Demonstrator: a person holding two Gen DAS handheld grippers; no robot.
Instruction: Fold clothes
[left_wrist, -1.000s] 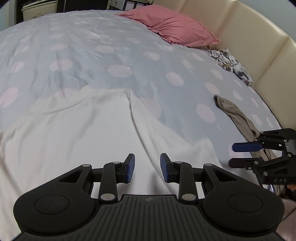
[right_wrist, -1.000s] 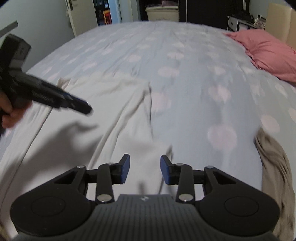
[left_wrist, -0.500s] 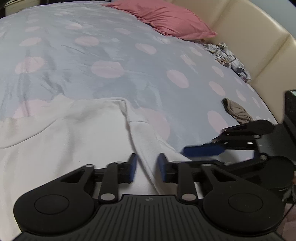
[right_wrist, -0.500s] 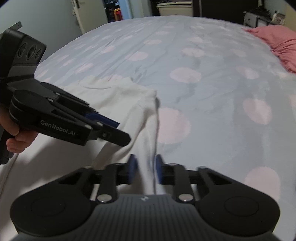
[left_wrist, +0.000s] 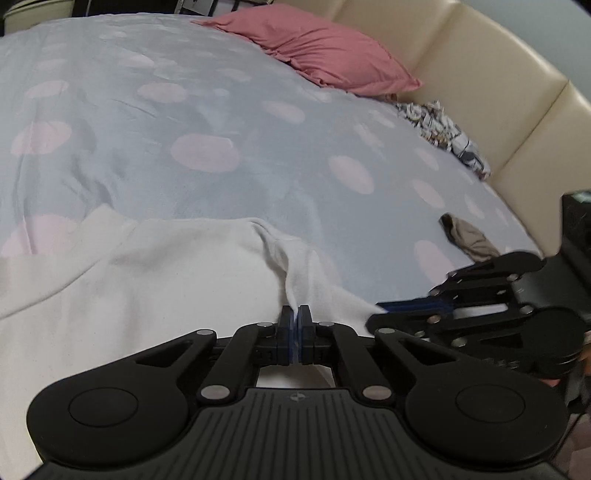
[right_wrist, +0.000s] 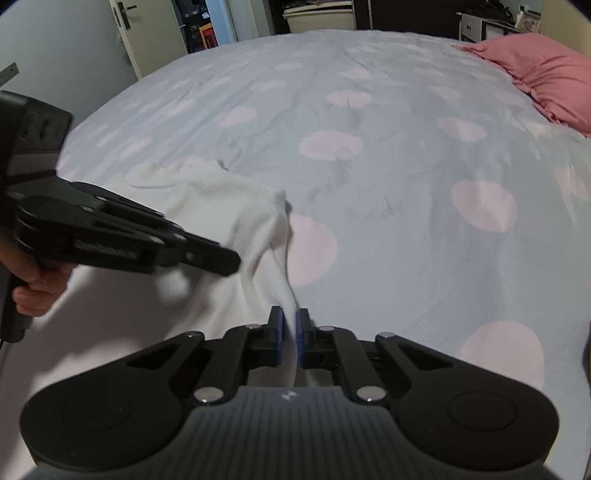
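Both the left gripper and right gripper pinch thin ridges of the white garment near the pink pillow side, so a sharp tug could slip the cloth free.

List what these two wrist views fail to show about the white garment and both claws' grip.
- White garment: near part hidden under the left claw body; left side leaves the frame.
- Left wrist view: right claw tips blurred, grip unclear there.
- Right wrist view: motion blur smears the cloth around the claw.
- Garment type: not discernible.
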